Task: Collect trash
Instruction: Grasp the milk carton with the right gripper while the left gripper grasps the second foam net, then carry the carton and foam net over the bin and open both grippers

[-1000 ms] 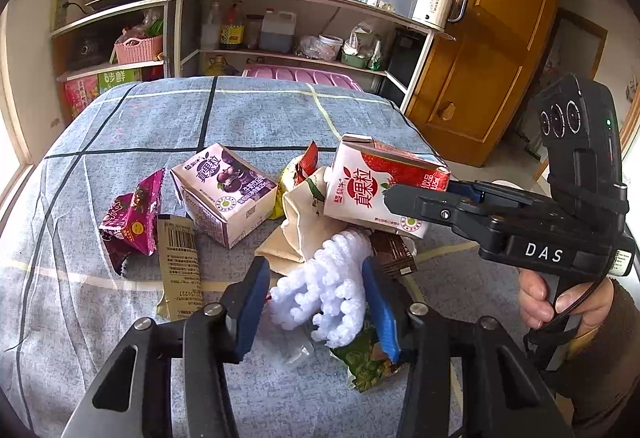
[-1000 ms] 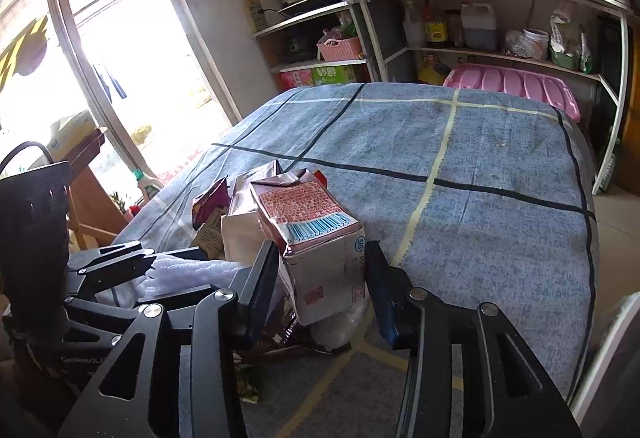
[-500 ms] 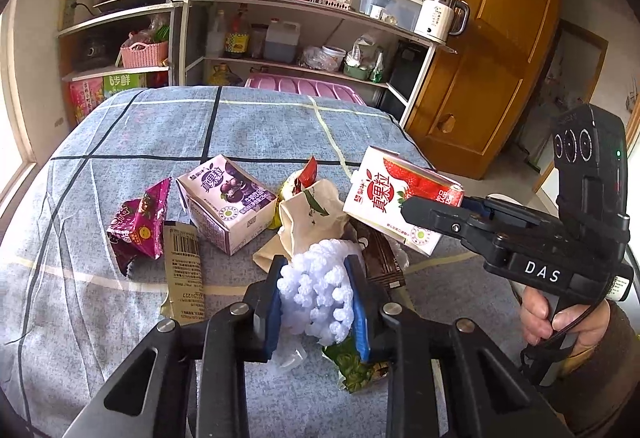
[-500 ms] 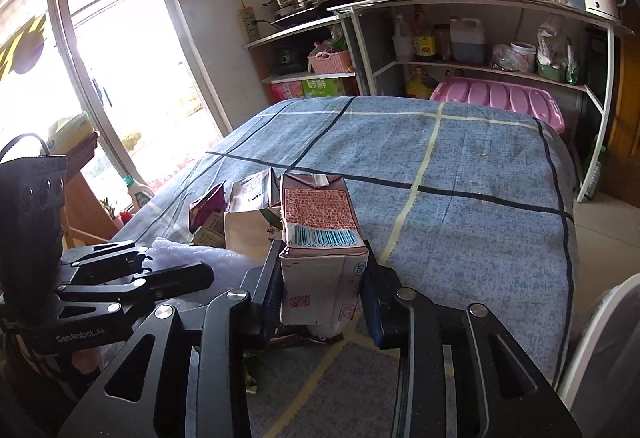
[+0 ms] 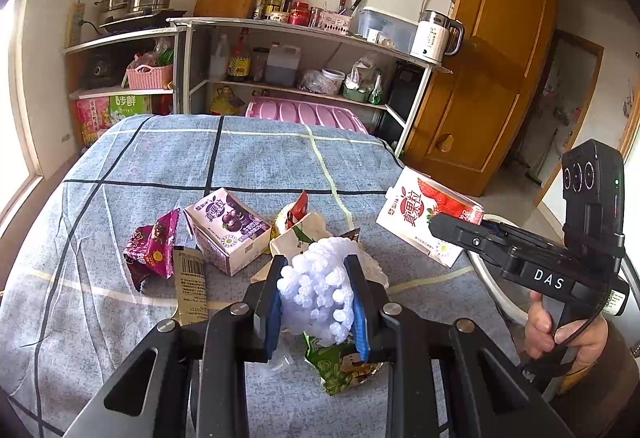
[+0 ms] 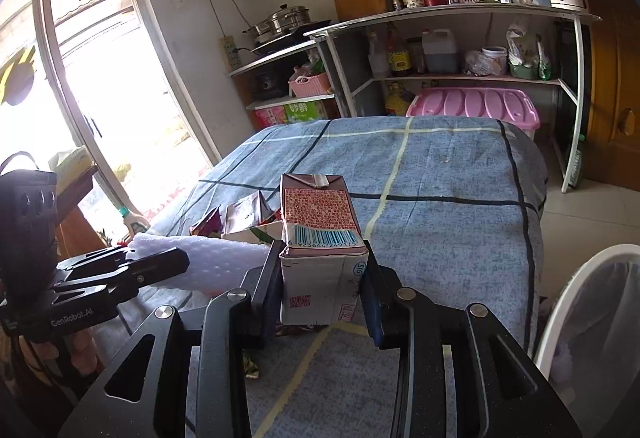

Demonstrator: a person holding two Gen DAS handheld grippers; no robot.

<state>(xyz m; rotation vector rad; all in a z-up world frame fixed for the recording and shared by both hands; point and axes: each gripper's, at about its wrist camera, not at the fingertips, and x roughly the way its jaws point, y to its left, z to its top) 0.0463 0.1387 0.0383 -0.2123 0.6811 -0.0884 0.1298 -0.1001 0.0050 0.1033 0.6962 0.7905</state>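
Observation:
My left gripper (image 5: 316, 276) is shut on a white foam net (image 5: 320, 302) and holds it just above the trash pile. My right gripper (image 6: 323, 268) is shut on a red strawberry drink carton (image 6: 318, 214), which hangs clear of the table. The left wrist view has that carton (image 5: 416, 206) at the right, above the table's edge. The right wrist view has the foam net (image 6: 212, 262) at the left in the left gripper (image 6: 160, 264). On the blue checked tablecloth (image 5: 260, 158) lie a purple carton (image 5: 230, 228), a magenta wrapper (image 5: 154, 244), a brown barcode wrapper (image 5: 192, 284) and a green wrapper (image 5: 340, 366).
A white bin lined with a bag (image 6: 592, 302) stands on the floor by the table's near right corner. A cream paper bag (image 5: 298, 238) sits in the pile. Kitchen shelves (image 5: 304, 38) and a pink lidded box (image 5: 304, 114) stand behind the table. A wooden door (image 5: 480, 78) is at the right.
The left jaws closed on the foam net and lifted it. The right jaws closed on the red carton, raised it off the table and carried it towards the right.

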